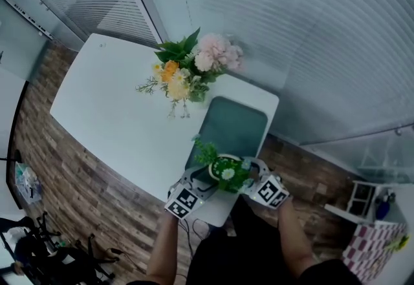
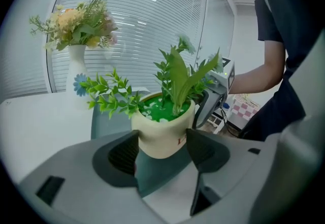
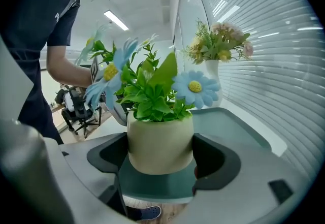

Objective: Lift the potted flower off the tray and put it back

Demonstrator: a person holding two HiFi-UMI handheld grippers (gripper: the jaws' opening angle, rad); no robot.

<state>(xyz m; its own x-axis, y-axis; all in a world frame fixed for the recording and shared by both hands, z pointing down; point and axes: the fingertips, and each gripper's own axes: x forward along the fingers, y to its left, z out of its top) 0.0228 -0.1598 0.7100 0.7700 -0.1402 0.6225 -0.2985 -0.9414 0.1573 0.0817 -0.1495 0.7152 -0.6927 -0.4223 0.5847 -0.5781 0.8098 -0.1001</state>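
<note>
The potted flower (image 1: 226, 170) is a cream pot with green leaves and blue-and-white daisies. It stands at the near end of the dark green tray (image 1: 233, 123). My left gripper (image 1: 208, 179) comes at the pot from the left and my right gripper (image 1: 250, 179) from the right. In the left gripper view the pot (image 2: 162, 134) sits between the jaws of that gripper (image 2: 162, 149), which press its sides. In the right gripper view the pot (image 3: 160, 144) fills the gap of that gripper (image 3: 160, 154), both pads against it. Whether the pot's base touches the tray (image 3: 231, 119) is unclear.
A white vase with a pink, orange and yellow bouquet (image 1: 191, 70) stands on the white table (image 1: 110, 109) just beyond the tray's far end. The table's near edge lies under the grippers. Blinds cover the wall behind. An office chair (image 3: 76, 108) stands on the floor.
</note>
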